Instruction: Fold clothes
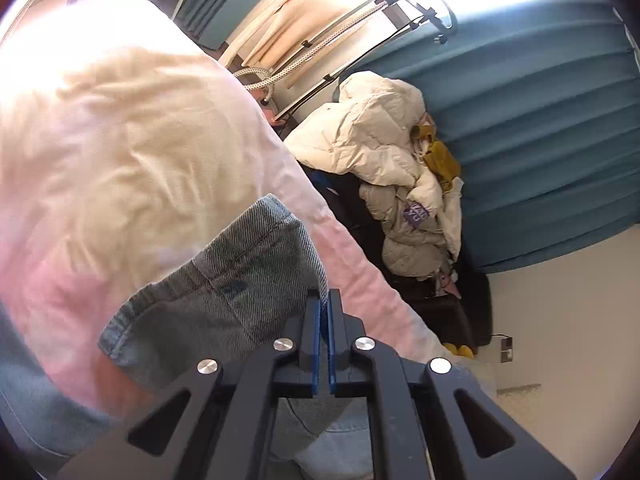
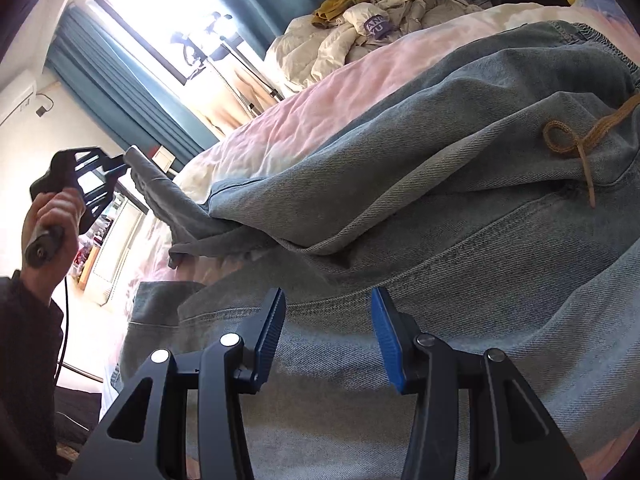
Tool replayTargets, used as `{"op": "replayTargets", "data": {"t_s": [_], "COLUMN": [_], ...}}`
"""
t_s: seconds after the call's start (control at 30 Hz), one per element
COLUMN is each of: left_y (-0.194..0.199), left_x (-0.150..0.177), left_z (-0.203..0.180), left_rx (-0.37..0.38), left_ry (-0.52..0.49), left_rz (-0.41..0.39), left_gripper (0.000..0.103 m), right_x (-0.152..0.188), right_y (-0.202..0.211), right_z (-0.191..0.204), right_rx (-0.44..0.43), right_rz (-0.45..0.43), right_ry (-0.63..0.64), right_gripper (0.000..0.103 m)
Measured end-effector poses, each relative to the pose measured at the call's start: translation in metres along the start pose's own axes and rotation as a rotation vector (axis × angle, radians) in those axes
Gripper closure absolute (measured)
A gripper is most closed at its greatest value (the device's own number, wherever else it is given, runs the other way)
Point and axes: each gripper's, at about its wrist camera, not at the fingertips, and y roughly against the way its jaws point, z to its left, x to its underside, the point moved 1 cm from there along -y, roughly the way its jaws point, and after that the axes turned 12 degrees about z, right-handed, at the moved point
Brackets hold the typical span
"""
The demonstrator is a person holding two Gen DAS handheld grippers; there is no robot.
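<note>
Light blue denim trousers (image 2: pixel 460 200) with a tan drawstring (image 2: pixel 576 136) lie across a pink and white bedsheet (image 2: pixel 304 120). My left gripper (image 1: pixel 323 300) is shut on a trouser leg's hem (image 1: pixel 224 272), which folds up over its fingers. The right wrist view shows that same gripper (image 2: pixel 120 166) at the far left, held in a hand, lifting the leg end (image 2: pixel 160 188) off the bed. My right gripper (image 2: pixel 328 320) hovers just above the denim near the waist. Its blue pads (image 2: pixel 386 332) stand apart, with nothing pinched between them.
A heap of cream quilted jackets (image 1: pixel 384 160) and a mustard garment (image 1: pixel 440 160) lies beyond the bed, against teal curtains (image 1: pixel 540 120). A garment steamer stand (image 2: pixel 208 40) rises before the bright window. A dark sleeve (image 2: pixel 28 340) and cable hang at the left.
</note>
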Motion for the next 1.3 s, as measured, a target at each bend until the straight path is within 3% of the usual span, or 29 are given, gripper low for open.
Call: {"op": "replayTargets", "data": {"t_s": [0.07,0.2,0.33,0.43,0.57,0.7,0.73,1.0,1.2,1.3], "left_y": [-0.026,-0.084,-0.114,-0.108,-0.090,-0.061,-0.055,-0.021,-0.028,-0.038], "left_x": [-0.010,-0.020,-0.014,-0.006,-0.001,0.009,0.012,0.056,0.087,0.093], "left_z": [0.005,0.027,0.035,0.031,0.016,0.010,0.011,0.060,0.102,0.109], "left_rx": [-0.049,-0.061,-0.117,-0.113,-0.062,-0.047,-0.040,-0.009,-0.079,-0.081], "left_ry": [0.013,0.086,0.076,0.032,-0.005,0.003,0.006,0.086,0.133,0.120], "left_rz": [0.025,0.156,0.215,0.185,0.156,0.140,0.144,0.229,0.293,0.277], "left_gripper": [0.101,0.100,0.098,0.096,0.086,0.054,0.051,0.050,0.050,0.050], "right_x": [-0.002,-0.006,-0.011,-0.015,-0.017,-0.015,-0.014,-0.008,-0.010,-0.013], "right_y": [-0.004,-0.018,-0.029,-0.033,-0.029,-0.018,-0.015,0.000,0.011,0.011], "right_z": [0.001,0.000,-0.005,-0.009,-0.004,0.001,0.002,0.004,-0.003,-0.007], "right_rx": [0.024,0.017,0.010,0.000,0.005,0.010,0.012,-0.002,-0.037,-0.037], "right_rz": [-0.010,0.004,0.017,0.021,0.009,-0.024,-0.029,-0.060,-0.070,-0.075], "right_ry": [0.024,0.036,0.029,0.018,0.030,0.050,0.053,0.044,0.003,-0.008], "right_gripper": [0.058,0.058,0.058,0.058,0.058,0.058,0.058,0.058,0.058,0.058]}}
